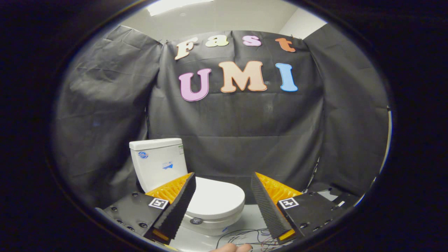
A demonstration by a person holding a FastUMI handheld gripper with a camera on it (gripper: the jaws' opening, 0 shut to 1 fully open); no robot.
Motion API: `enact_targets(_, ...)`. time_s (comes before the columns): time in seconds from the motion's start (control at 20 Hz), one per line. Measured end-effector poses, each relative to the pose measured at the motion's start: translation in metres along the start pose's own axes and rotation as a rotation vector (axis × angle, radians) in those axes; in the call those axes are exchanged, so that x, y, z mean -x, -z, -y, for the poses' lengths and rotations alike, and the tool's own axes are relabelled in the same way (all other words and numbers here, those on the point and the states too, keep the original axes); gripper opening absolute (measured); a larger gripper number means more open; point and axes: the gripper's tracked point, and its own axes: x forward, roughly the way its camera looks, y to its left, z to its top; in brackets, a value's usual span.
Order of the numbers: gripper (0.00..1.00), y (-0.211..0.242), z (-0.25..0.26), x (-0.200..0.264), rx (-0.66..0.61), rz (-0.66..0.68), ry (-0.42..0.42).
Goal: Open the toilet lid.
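The gripper (pixel 222 182) hangs in the air with its two fingers (pixel 178 206) spread wide apart, nothing between them and nothing touched. Beyond the fingers stands a white toilet (pixel 196 206) on a pale floor (pixel 250 218), set toward the left finger's side, so that finger covers part of the seat's near edge. The toilet lid (pixel 218 199) lies flat and closed over the bowl, its smooth white top showing in the gap just past the left fingertip. Behind the lid rises the cistern (pixel 157 162), upright, with small stickers on its front face and a flat cover on top. A small dark round tag sits on the bowl's front rim, below the lid. The toilet stands near the black cloth wall (pixel 241 126) of the booth, which hangs in folds behind and to both sides of it. On the floor, between the fingers and closer than the toilet, a loose tangle of thin wires (pixel 245 236) lies spread out. At the very bottom, a fingertip of the person's hand (pixel 232 247) shows just beneath the wires.
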Motion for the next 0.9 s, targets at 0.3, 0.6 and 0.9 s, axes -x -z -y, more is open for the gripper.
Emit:
enact_targets(0.3, 0.98, 0.003, -0.001, -0.007, 0.001, -0.004, -0.001)
enact_targets(0.6, 0.98, 0.000, -0.008, -0.044, 0.021, 0.005, -0.013)
enact_targets(0.9, 0.98, 0.005, -0.015, -0.074, 0.089, -0.030, 0.004)
